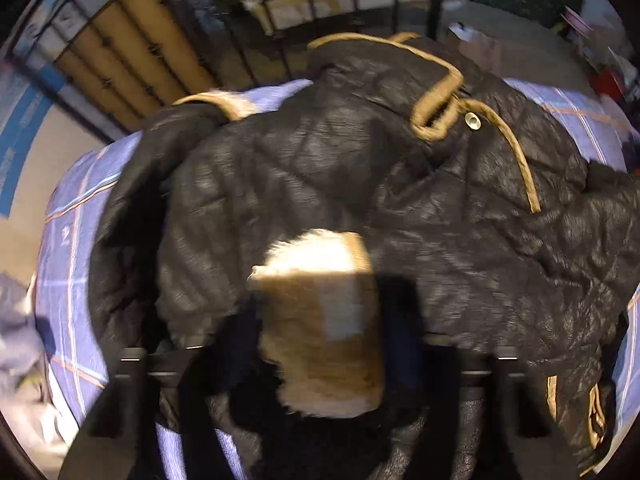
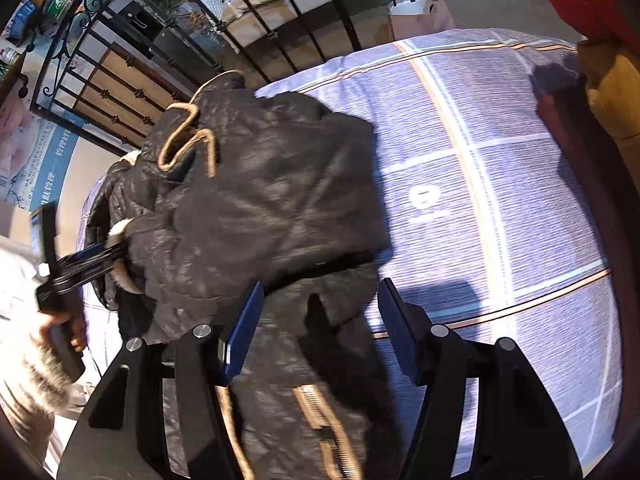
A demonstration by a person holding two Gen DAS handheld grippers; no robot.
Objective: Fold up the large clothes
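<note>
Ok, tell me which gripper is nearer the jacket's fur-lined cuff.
Left. The left gripper is clamped on the fur-lined cuff at the black jacket's left edge. The right gripper hangs open over the jacket's near hem, away from the cuff.

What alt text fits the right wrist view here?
The right gripper, jaws open, hovers over a crumpled black jacket on a plaid bedspread. At left, the left gripper clamps the jacket's fur-trimmed cuff.
</note>
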